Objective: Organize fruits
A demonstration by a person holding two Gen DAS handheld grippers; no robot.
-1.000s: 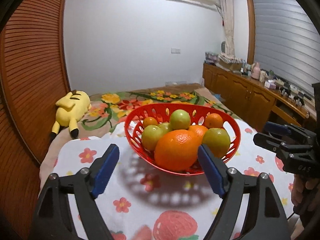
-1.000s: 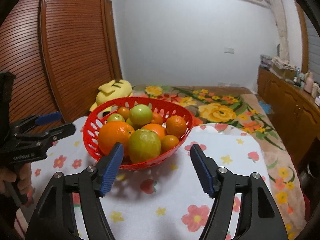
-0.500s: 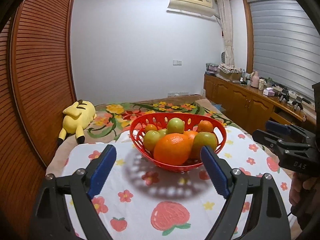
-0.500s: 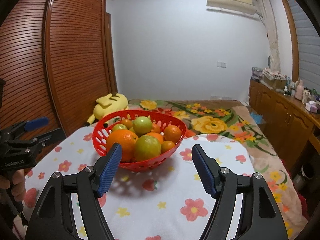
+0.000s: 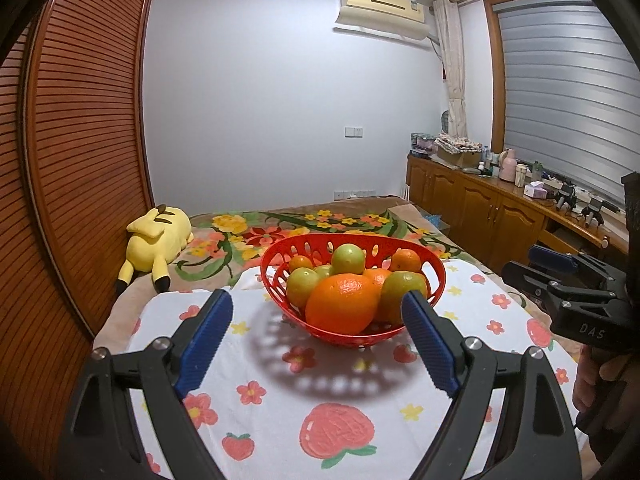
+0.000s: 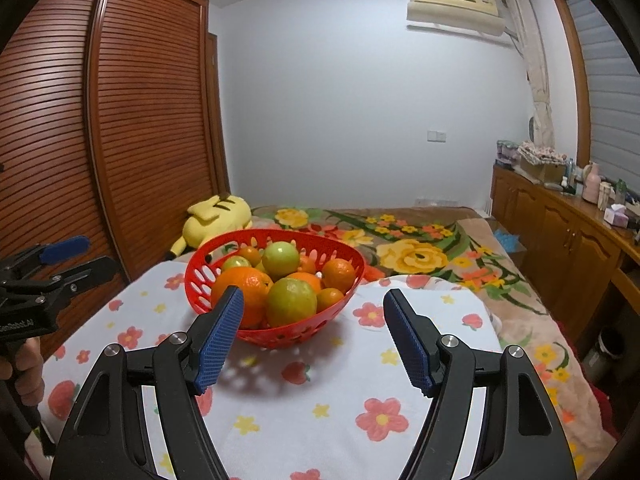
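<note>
Your left gripper point(image 5: 318, 334) has its blue ribbed pads spread wide, and its jaws have just been opening; nothing sits between them and they touch nothing. Your right gripper point(image 6: 312, 334) is also spread, a little less wide, with only bare cloth showing between its pads. Both hover above the white tablecloth printed with flowers and strawberries point(image 5: 344, 396), short of the red perforated plastic basket point(image 5: 276, 276).

That basket stands on the cloth, just ahead of both tools. It holds the fruit heaped together: a large orange point(image 5: 342, 308) at the near side, green round fruits point(image 5: 348, 258) and small tangerines point(image 5: 406, 260) behind and around it.

Against the frames a second ago, the basket now looks smaller and farther from your pads, more cloth lies in front of it, and more of the ceiling and the wall-mounted air conditioner point(image 5: 380, 12) shows. A yellow plush toy point(image 5: 158, 238) lies on the floral bedspread point(image 5: 280, 228) behind.

On the right gripper's body, seen from the left wrist, the letters "DAS" can be read; the lettering on the left gripper's body in the right wrist view is too small to make out.
</note>
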